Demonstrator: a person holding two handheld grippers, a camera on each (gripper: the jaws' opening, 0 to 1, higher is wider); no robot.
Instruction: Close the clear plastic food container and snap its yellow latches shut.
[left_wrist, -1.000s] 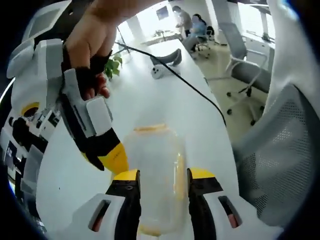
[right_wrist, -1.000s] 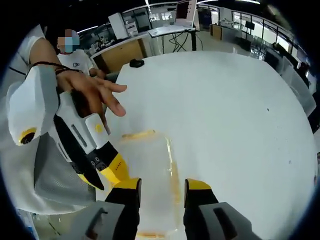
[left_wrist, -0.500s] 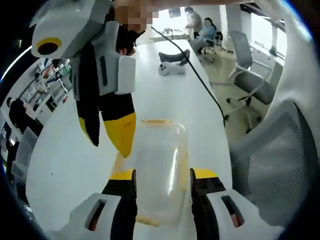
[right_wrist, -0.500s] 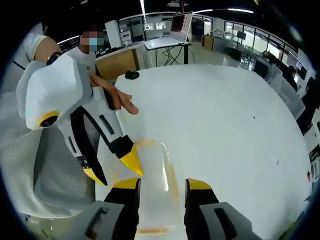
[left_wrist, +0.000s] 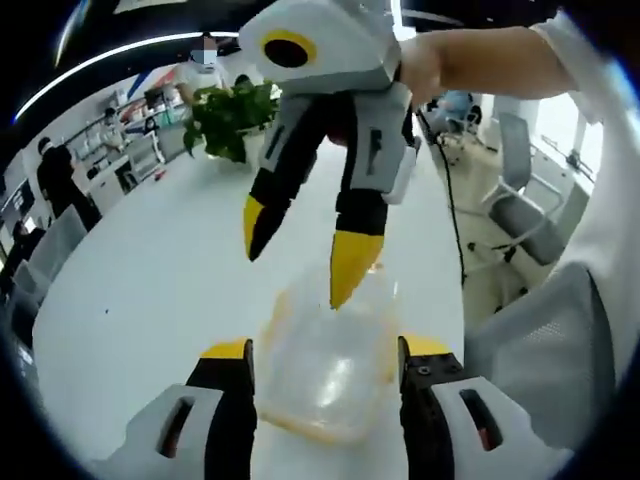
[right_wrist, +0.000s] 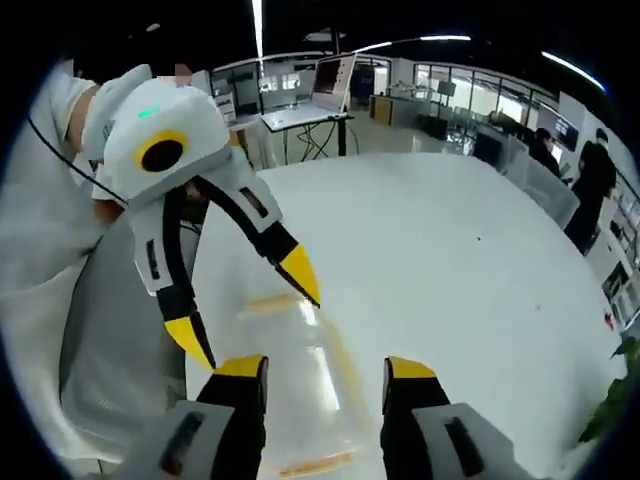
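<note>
The clear, glossy plastic food container (left_wrist: 325, 375) with dull yellow plastic latches sits between the left gripper (left_wrist: 325, 350)'s jaws. The white bench (right_wrist: 450, 260) beyond the right gripper (right_wrist: 325, 365) looks smooth and matt. Both grippers have smooth white, black and yellow plastic shells.

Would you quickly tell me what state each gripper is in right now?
Left gripper: open, jaws either side of the clear container, not visibly clamping it.
Right gripper: open, jaws spread over the container, holding nothing.
</note>
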